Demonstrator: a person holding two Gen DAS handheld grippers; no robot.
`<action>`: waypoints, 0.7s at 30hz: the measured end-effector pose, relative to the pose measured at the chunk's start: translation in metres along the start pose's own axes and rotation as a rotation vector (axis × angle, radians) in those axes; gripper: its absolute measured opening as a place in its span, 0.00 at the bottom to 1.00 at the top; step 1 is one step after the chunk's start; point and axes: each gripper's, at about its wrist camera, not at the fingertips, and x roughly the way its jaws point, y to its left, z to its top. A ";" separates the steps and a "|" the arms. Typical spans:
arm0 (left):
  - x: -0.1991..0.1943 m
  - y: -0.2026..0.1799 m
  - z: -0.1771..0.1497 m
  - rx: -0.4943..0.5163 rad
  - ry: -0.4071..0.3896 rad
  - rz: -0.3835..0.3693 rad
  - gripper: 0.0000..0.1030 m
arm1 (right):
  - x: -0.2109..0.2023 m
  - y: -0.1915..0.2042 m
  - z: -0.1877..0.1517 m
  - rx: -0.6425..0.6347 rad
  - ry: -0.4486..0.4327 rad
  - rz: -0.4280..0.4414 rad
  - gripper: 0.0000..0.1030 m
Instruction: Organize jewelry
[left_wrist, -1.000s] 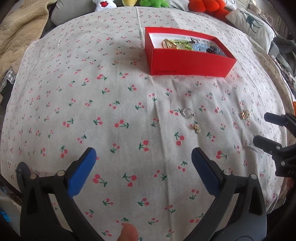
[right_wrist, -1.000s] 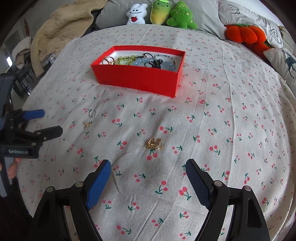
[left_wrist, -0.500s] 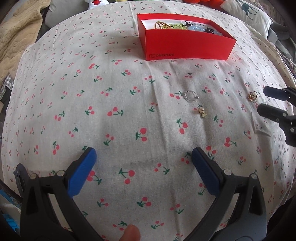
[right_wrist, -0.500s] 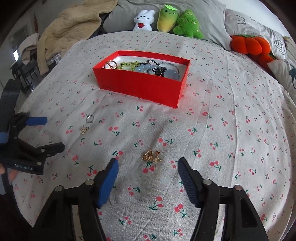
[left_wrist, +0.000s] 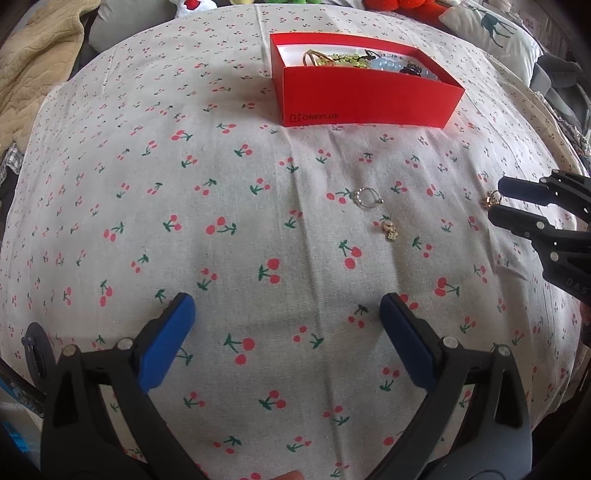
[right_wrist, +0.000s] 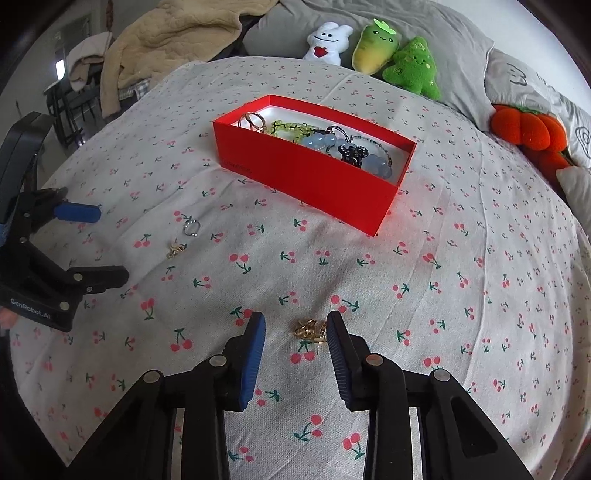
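The picking-up step is in hand. A small gold tangled jewelry piece (right_wrist: 309, 331) is straddled by the right tongs (right_wrist: 295, 341), whose jaws are closing on it; the pads are not yet seen to press. It lies on the cherry-printed bed cover (right_wrist: 461, 258), well short of the open red cardboard box (right_wrist: 310, 177) (already filled with beads and rings). The left tongs (left_wrist: 284, 343) are held wide and empty. Next, a firm pinch without snagging fabric is called for, then a carry to the box.
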 end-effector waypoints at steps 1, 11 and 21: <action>0.000 -0.002 0.000 0.007 -0.002 -0.001 0.94 | 0.002 0.001 0.001 -0.005 0.005 -0.003 0.28; -0.005 -0.010 0.003 0.031 -0.025 -0.047 0.79 | 0.010 -0.003 0.002 0.018 0.040 -0.008 0.05; -0.005 -0.010 0.016 -0.001 -0.036 -0.197 0.50 | -0.007 -0.020 0.005 0.141 0.009 0.062 0.04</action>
